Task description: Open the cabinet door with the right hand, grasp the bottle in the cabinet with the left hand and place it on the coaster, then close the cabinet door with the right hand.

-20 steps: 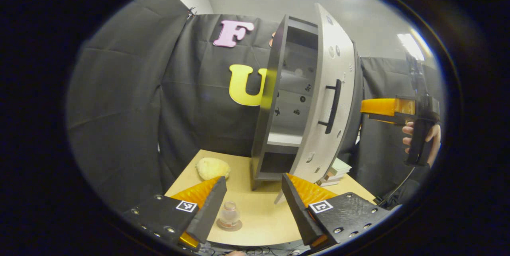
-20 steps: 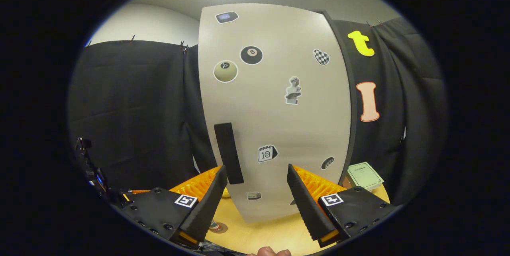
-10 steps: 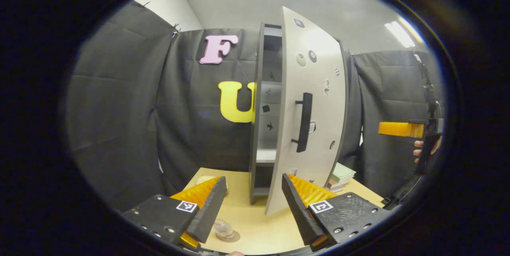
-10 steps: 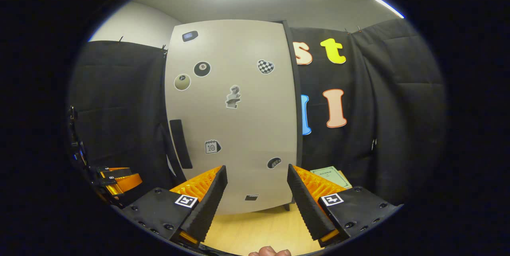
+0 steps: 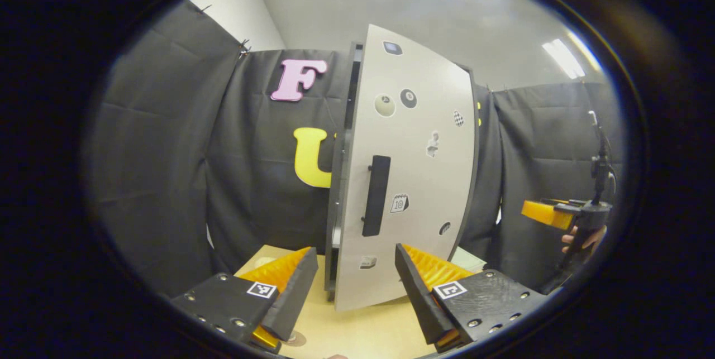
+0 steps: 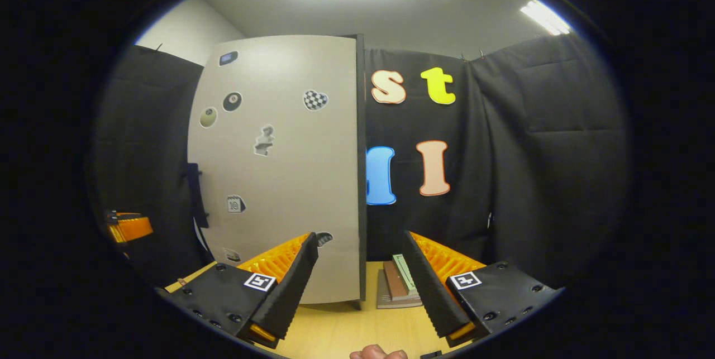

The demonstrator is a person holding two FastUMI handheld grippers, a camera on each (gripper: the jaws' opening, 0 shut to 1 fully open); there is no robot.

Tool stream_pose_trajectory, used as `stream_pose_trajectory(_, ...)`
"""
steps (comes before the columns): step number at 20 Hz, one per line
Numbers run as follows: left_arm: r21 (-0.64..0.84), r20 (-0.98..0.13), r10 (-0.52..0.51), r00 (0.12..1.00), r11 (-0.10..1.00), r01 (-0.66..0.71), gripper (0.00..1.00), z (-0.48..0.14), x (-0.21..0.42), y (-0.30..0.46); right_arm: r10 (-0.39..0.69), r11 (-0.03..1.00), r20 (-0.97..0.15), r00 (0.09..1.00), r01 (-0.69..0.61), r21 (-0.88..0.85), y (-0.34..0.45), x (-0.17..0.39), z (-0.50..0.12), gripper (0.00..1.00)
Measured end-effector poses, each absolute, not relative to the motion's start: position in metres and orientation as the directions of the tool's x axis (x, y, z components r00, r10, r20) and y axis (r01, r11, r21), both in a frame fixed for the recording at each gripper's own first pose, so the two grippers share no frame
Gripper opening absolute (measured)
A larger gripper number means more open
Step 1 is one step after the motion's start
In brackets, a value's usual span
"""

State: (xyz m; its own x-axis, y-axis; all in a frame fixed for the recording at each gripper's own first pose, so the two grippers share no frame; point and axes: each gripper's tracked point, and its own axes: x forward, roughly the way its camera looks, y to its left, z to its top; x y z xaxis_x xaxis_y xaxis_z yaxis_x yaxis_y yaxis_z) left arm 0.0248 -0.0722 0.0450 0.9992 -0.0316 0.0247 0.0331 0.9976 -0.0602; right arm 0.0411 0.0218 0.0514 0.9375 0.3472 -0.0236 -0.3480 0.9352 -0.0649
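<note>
The left gripper point(image 5: 351, 286) hangs low over the bench point(image 5: 368, 331), its jaws wide and holding nothing; a brown edge that is probably the coaster point(image 5: 295, 339) peeks out by its left finger, though the bottle itself is hidden here, where a second ago it stood on the coaster in plain sight. In the right gripper view, the right gripper point(image 6: 360, 286) is likewise spread wide and empty, standing clear of the cabinet door point(image 6: 279, 169). That door has swung from half open to nearly flush with the cabinet point(image 5: 341, 180) within the last second, with only a thin dark gap left beside its handle point(image 5: 376, 195). The closing step looks almost finished, perhaps needing one last nudge. Books point(image 6: 397, 283) lie beside the cabinet.
</note>
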Motion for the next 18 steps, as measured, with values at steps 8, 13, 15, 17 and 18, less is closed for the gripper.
stream_pose_trajectory(8,-0.054,0.048,0.087,0.995,0.995,-0.085,0.83,0.07,-0.007,-0.051,0.349,0.929,-0.102,0.931,-0.358,-0.089,0.024,0.08,0.023,0.98)
stream_pose_trajectory(13,-0.05,0.032,0.112,0.993,0.993,-0.11,0.83,0.07,0.003,-0.082,0.423,0.897,-0.061,0.904,-0.427,-0.117,0.024,0.074,0.028,0.98)
stream_pose_trajectory(15,-0.053,0.03,0.116,0.993,0.992,-0.114,0.83,0.069,0.011,-0.099,0.431,0.893,-0.042,0.902,-0.432,-0.124,0.017,0.076,0.034,0.98)
stream_pose_trajectory(17,-0.075,0.029,0.112,0.993,0.991,-0.11,0.83,0.065,0.017,-0.115,0.436,0.892,-0.034,0.899,-0.437,-0.113,0.012,0.082,0.038,0.98)
stream_pose_trajectory(18,-0.1,0.026,0.113,0.993,0.989,-0.109,0.86,0.063,0.021,-0.121,0.443,0.89,-0.036,0.896,-0.444,-0.107,0.011,0.085,0.039,0.98)
